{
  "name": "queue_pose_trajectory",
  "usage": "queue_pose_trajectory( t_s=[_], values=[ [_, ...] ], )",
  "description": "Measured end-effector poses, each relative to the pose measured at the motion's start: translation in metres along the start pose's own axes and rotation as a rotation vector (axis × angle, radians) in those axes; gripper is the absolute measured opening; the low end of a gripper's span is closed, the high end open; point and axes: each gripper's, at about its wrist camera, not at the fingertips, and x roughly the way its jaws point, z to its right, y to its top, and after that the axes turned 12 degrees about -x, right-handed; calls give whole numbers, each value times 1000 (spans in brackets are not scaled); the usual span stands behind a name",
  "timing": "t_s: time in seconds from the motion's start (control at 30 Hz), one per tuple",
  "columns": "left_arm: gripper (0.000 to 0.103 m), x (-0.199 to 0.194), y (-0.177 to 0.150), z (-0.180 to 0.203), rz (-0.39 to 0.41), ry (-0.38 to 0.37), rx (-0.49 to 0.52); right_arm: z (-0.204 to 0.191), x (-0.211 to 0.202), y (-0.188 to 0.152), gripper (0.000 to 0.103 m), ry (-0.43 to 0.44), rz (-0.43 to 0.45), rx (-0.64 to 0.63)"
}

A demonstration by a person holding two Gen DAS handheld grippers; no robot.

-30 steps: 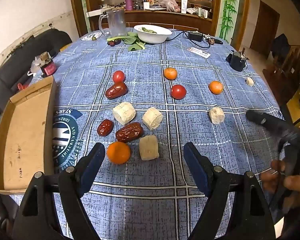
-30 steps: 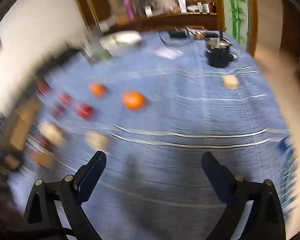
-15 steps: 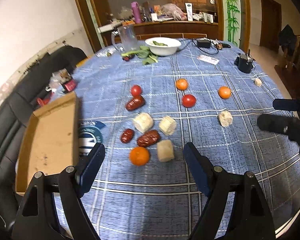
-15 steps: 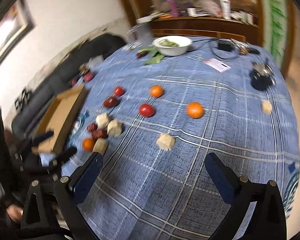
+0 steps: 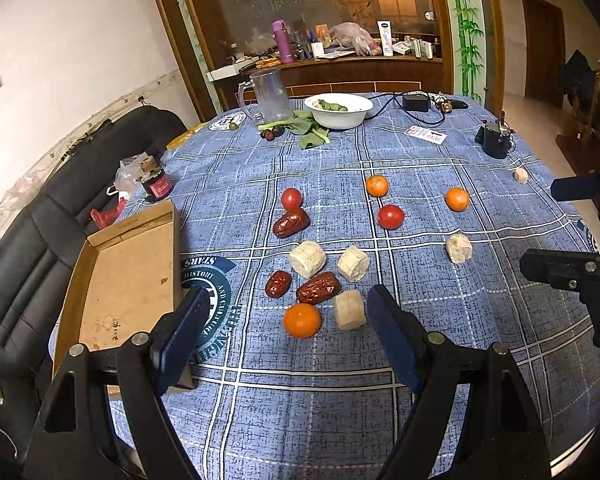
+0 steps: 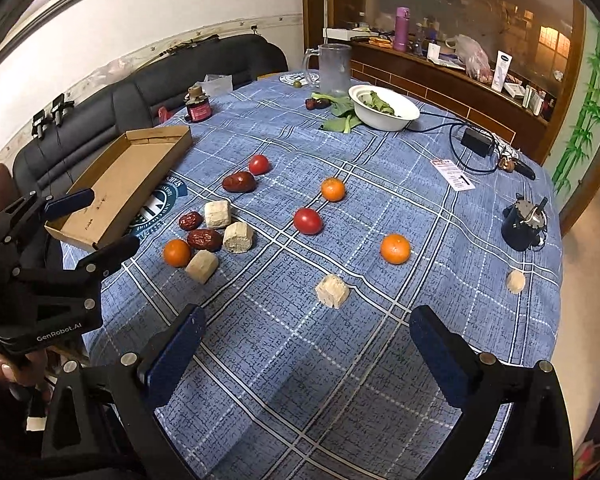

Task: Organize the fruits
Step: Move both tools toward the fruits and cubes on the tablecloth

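Fruits lie scattered on the blue checked tablecloth [image 5: 300, 400]: three oranges, nearest [image 5: 302, 320] [image 6: 177, 252], two tomatoes [image 5: 391, 216] [image 6: 308, 221], three red dates [image 5: 317, 287] [image 6: 204, 239], and several pale cut chunks [image 5: 350, 309] [image 6: 332, 291]. An empty cardboard tray [image 5: 128, 280] [image 6: 128, 172] sits at the table's left. My left gripper [image 5: 284, 332] is open and empty, above the near edge before the cluster. My right gripper [image 6: 306, 344] is open and empty, above the near right part of the table.
At the far side stand a white bowl of greens [image 5: 338, 110], a clear jug [image 5: 269, 94], a black adapter with cable [image 5: 416, 102] and a dark cup [image 5: 496, 140]. A small red jar [image 5: 156, 184] stands behind the tray. A black sofa [image 5: 40, 220] borders the left.
Both grippers have pulled back and risen, so more of the table shows. The right view has swung left and steadied from blur. The fruits have not moved.
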Motion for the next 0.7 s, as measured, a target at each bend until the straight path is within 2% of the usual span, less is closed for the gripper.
queue_pose_trajectory(
  t_s=[0.7],
  values=[
    [81, 4, -3, -1, -29, -21, -8, -4, 4, -2, 102, 19, -19, -2]
  ],
)
